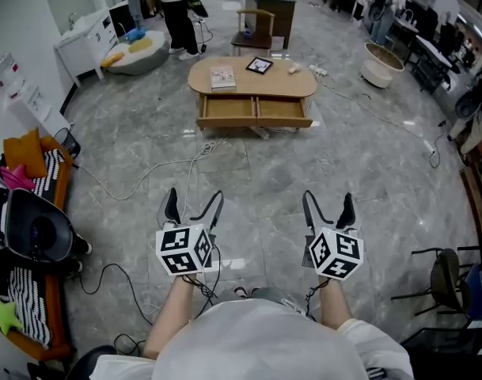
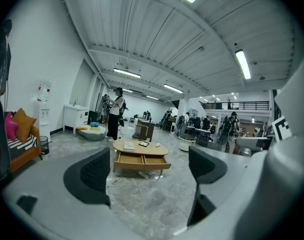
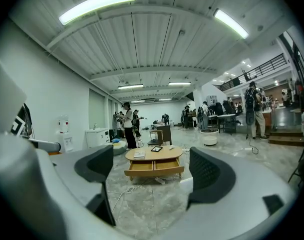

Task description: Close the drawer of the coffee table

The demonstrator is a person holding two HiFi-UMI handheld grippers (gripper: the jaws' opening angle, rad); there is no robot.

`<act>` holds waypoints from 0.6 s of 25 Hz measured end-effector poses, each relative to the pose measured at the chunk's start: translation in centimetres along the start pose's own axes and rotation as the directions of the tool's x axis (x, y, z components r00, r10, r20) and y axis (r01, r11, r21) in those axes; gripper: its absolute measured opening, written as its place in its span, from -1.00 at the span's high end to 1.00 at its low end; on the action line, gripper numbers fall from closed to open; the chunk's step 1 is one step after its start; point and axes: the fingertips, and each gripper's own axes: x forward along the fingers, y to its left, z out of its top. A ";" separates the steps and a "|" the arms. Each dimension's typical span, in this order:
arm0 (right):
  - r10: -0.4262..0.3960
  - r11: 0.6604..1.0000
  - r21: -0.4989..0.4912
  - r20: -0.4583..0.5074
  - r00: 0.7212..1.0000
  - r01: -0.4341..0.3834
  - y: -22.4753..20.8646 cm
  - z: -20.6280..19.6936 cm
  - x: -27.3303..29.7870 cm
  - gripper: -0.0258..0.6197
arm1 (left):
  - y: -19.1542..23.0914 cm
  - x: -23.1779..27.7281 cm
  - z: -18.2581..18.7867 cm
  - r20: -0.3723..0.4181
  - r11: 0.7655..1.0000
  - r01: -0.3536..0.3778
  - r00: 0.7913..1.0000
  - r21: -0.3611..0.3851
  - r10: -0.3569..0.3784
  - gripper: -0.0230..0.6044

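An oval wooden coffee table (image 1: 252, 79) stands well ahead of me on the marble floor, its wide drawer (image 1: 254, 111) pulled out and showing two empty compartments. A book (image 1: 222, 77), a framed picture (image 1: 259, 65) and a small object lie on its top. Both gripper views show the table (image 2: 141, 146) (image 3: 154, 155) far off, with the drawer (image 2: 142, 160) (image 3: 153, 167) open toward me. My left gripper (image 1: 193, 203) and right gripper (image 1: 328, 204) hang side by side near my body, far from the table. Each is open with nothing between its jaws.
White cables (image 1: 169, 169) trail across the floor between me and the table, with a power strip (image 1: 266, 132) by the drawer. A wooden chair (image 1: 253, 30) and a person (image 1: 177, 10) stand beyond the table. A sofa with cushions (image 1: 31, 172) lines the left; a black chair (image 1: 446, 279) stands at right.
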 end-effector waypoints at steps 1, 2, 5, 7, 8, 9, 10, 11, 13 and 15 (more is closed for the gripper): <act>-0.003 1.000 0.003 -0.002 1.000 0.003 0.1 -0.3 0.3 -0.54 | 0.4 0.1 -0.1 -0.001 1.000 -0.003 1.000 0.001 0.003 -0.60; -0.005 1.000 0.006 -0.004 1.000 0.005 0.2 -0.6 0.5 -0.55 | 0.8 0.2 -0.2 -0.001 1.000 -0.007 1.000 0.002 0.007 -0.60; -0.005 1.000 0.014 -0.015 1.000 0.006 0.9 -1.4 1.2 -0.56 | 2.0 0.5 -0.8 -0.015 1.000 -0.019 1.000 -0.002 0.019 -0.60; -0.007 1.000 0.022 -0.025 1.000 0.008 1.1 -1.6 1.8 -0.57 | 2.4 0.9 -1.0 -0.030 1.000 -0.019 0.999 -0.005 0.018 -0.60; -0.008 1.000 0.026 -0.031 0.999 0.009 1.1 -1.7 2.1 -0.57 | 2.6 1.2 -1.1 -0.036 1.000 -0.018 0.999 -0.005 0.018 -0.60; -0.008 1.000 0.029 -0.037 0.999 0.010 1.2 -1.9 2.6 -0.57 | 2.8 1.6 -1.1 -0.041 1.000 -0.018 0.999 -0.005 0.017 -0.60; -0.008 1.000 0.030 -0.042 0.999 0.010 1.3 -2.0 3.2 -0.58 | 3.1 2.1 -1.2 -0.044 1.000 -0.018 0.999 -0.005 0.018 -0.60; -0.009 1.000 0.029 -0.045 0.999 0.010 1.4 -2.2 3.9 -0.58 | 3.4 2.7 -1.2 -0.047 1.000 -0.018 0.999 -0.008 0.018 -0.60; -0.012 1.000 0.026 -0.045 0.999 0.013 1.3 -2.1 5.4 -0.59 | 4.0 4.1 -1.1 -0.051 1.000 -0.019 0.999 -0.016 0.018 -0.60; -0.015 0.999 0.029 -0.043 0.999 0.017 0.9 -1.8 7.3 -0.60 | 4.3 5.8 -1.0 -0.054 0.999 -0.024 0.998 -0.021 0.023 -0.60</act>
